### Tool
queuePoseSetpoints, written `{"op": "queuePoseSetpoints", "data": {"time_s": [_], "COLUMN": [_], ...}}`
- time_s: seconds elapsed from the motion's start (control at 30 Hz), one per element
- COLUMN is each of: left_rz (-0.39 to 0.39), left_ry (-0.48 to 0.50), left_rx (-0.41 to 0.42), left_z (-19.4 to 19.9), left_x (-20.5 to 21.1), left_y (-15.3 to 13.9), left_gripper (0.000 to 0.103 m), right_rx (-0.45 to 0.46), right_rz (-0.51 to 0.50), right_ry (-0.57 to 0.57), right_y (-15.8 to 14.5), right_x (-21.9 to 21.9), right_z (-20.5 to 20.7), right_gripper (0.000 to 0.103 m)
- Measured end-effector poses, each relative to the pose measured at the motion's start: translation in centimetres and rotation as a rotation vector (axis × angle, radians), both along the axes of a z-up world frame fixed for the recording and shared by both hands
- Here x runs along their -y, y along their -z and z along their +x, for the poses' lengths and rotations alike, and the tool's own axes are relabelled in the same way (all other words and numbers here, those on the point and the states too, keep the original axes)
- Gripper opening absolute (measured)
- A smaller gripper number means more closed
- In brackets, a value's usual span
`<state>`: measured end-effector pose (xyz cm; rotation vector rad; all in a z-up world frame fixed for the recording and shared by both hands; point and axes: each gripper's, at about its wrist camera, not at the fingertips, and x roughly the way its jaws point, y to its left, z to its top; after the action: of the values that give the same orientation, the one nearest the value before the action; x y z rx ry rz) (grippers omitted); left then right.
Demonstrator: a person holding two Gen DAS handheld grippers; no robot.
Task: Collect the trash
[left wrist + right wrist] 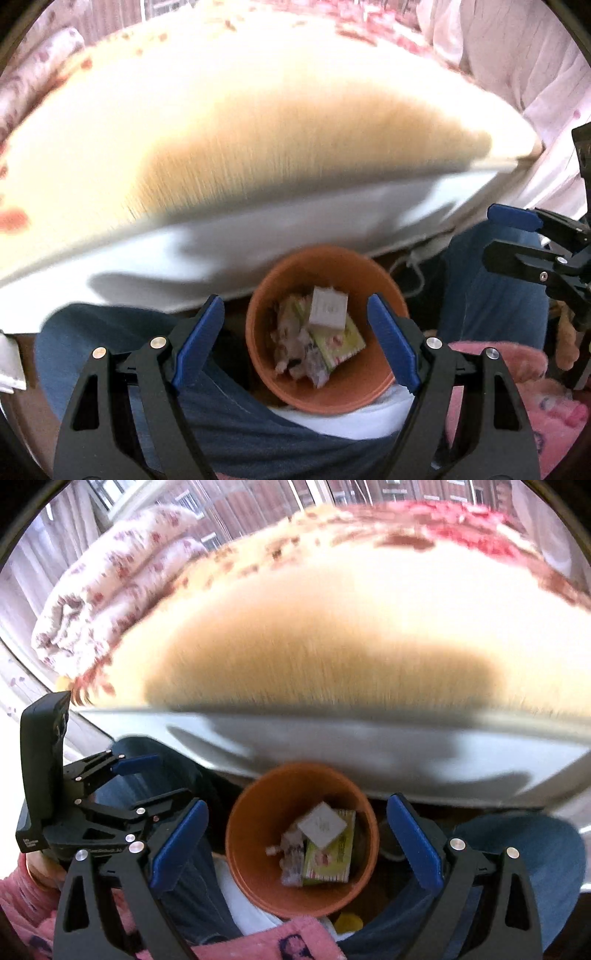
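Observation:
An orange bin point(280, 384) stands on the floor between a person's knees, below both grippers. Inside lie a small white box point(328, 308), a green and yellow packet point(341, 341) and crumpled paper scraps point(295, 350). My left gripper point(295, 343) hovers over the bin, open, with nothing held. At the right edge of that view the right gripper point(513, 238) is open too. The right wrist view shows the same bin point(258, 867), white box point(322, 825) and packet point(328, 856). My right gripper point(297, 845) is open and empty above them. The left gripper point(147, 782) sits at the left.
A bed with a cream-yellow cover point(258, 110) and a white mattress side point(295, 229) runs across just behind the bin. A folded floral quilt point(110, 590) lies at its far left. Legs in jeans point(110, 343) flank the bin. Pink fabric point(517, 387) shows at lower right.

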<state>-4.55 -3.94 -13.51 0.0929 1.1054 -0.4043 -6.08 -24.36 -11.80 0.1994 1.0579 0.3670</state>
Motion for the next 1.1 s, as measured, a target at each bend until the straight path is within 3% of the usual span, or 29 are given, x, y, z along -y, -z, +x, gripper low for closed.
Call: {"op": "queuePoseSetpoints", "data": {"time_s": [0.13,0.23,0.4,0.63,1.1], "left_rz": [-0.008,-0.001,-0.007,-0.030,-0.024], "left_ry": [-0.040,-0.099,-0.179,-0.252,-0.319], "left_rx": [0.117,0.225,0.384,0.456,0.503], "left_z": [0.5,1.1,2.0,2.7,2.1], "left_x": [-0.4,-0.9,-1.5,-2.1,-2.5], "left_y": [-4.0,-6.9,-11.9,-14.6,-15.6], "left_gripper": [0.078,0.090,0.092,0.092,0.092], "right_rx": [0.111,0.213,0.345,0.426,0.441], "right_rz": [-0.011,-0.038,-0.046,-0.032,-0.032], "right_ry": [0.018,0.046,0.102,0.113,0.094], "right_y": [-3.7,-6.4,-10.5,-13.0,-13.3], "right_x": [0.3,0.7,1.8,2.1,1.3], "right_z": [0.2,0.4,1.0,1.5,1.4], "right_gripper": [0.097,0.097,0.098,0.098,0.098]}}
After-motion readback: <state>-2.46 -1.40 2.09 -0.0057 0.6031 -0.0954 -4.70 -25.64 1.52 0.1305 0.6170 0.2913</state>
